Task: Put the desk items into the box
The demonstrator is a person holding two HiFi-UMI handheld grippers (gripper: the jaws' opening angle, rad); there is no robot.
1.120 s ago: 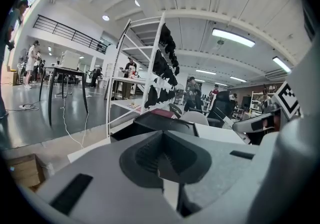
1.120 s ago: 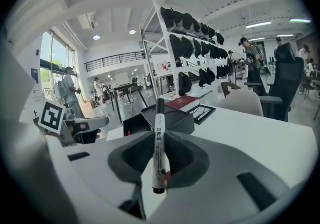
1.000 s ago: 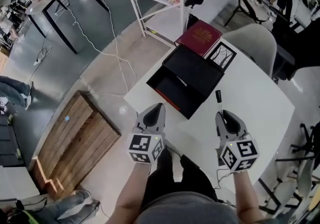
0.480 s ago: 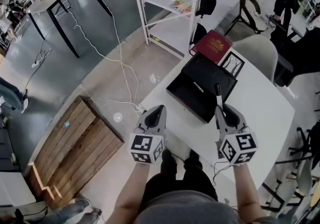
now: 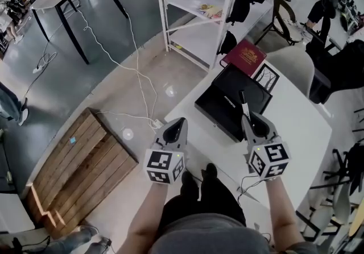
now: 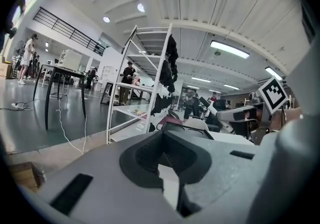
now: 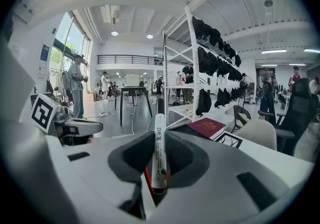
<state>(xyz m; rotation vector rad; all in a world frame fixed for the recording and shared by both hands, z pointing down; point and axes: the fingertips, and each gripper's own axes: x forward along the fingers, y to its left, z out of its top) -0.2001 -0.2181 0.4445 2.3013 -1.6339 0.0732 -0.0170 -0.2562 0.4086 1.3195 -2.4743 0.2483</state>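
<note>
The table (image 5: 296,128) looks white, smooth and matt. The box (image 5: 227,112) is matt black, like cardboard. The marker (image 7: 159,153) is smooth white plastic. The book (image 5: 245,57) has a dark red, slightly shiny cover. The floor (image 5: 85,76) is grey and glossy, and the planks (image 5: 79,173) are rough wood.

The left tool (image 6: 164,141), jaws together and empty, points toward a white shelving rack (image 6: 131,118).

White marker pen (image 7: 159,153) – black Chinese characters down its barrel, too small to read; dark red book (image 7: 206,127) – gold stamp illegible.
</note>
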